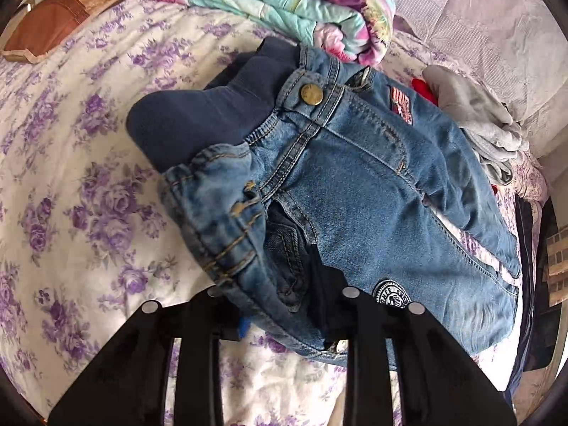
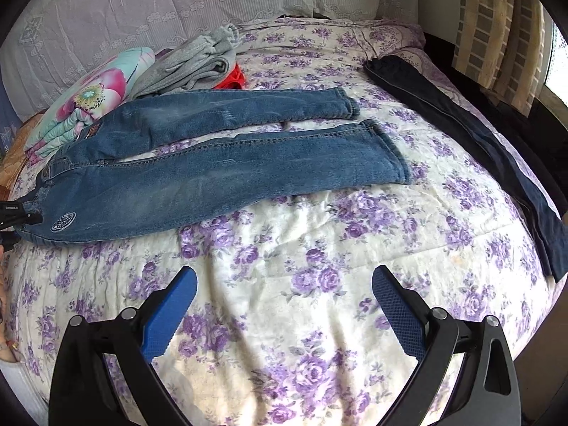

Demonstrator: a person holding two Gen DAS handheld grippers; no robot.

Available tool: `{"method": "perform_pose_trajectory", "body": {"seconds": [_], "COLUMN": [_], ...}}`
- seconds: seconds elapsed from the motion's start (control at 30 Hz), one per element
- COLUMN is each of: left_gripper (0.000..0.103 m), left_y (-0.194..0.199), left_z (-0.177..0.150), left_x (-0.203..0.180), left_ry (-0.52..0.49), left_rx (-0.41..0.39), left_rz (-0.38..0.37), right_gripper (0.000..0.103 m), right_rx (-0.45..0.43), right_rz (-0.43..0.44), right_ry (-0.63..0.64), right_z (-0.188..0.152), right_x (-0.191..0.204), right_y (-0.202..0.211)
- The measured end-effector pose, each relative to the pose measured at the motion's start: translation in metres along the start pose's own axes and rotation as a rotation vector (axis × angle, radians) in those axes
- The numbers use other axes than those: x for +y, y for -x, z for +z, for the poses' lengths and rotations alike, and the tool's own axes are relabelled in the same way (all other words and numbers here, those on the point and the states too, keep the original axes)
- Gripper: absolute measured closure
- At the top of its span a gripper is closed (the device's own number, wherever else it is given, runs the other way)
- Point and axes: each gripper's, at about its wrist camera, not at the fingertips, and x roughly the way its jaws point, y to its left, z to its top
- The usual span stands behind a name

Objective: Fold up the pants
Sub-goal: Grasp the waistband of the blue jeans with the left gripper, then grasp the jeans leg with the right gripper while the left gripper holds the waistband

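Small blue jeans [image 2: 198, 174] lie flat on the floral bed, waist at the left, both legs stretched to the right. In the left wrist view the jeans' waist [image 1: 319, 184] with a brass button and dark knit waistband is bunched up close. My left gripper [image 1: 284, 319] is shut on the near waist edge of the jeans; its tips are hidden under the denim. It also shows at the left edge of the right wrist view [image 2: 21, 216]. My right gripper [image 2: 284, 301] is open and empty, above the bedspread in front of the legs.
A folded floral quilt [image 2: 88, 106] and grey clothes [image 2: 198, 67] with something red lie at the back left. Dark navy pants [image 2: 472, 149] lie stretched along the bed's right side. A brown pillow [image 1: 46, 32] sits at the far corner. Lace pillows line the headboard.
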Motion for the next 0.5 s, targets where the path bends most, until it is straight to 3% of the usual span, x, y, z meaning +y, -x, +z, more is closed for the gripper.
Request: {"method": "perform_pose_trajectory", "body": {"seconds": [0.13, 0.23, 0.4, 0.5], "left_gripper": [0.081, 0.081, 0.081, 0.081], "left_y": [0.006, 0.005, -0.001, -0.004], "left_z": [-0.011, -0.014, -0.012, -0.012], "left_x": [0.007, 0.009, 0.007, 0.01], "left_ry": [0.011, 0.004, -0.02, -0.024], "left_rx": [-0.033, -0.047, -0.035, -0.026], "left_rz": [-0.013, -0.019, -0.005, -0.011], "right_gripper": [0.003, 0.003, 0.003, 0.003], "right_rx": [0.041, 0.115, 0.216, 0.237], "right_rz": [0.009, 0.09, 0.268, 0.26], "right_ry": [-0.143, -0.249, -0.327, -0.378], "right_z": [0.017, 0.027, 0.048, 0.064], "right_x": [-0.055, -0.082, -0.081, -0.081], "right_y": [-0.014, -0.041, -0.1, -0.134]}}
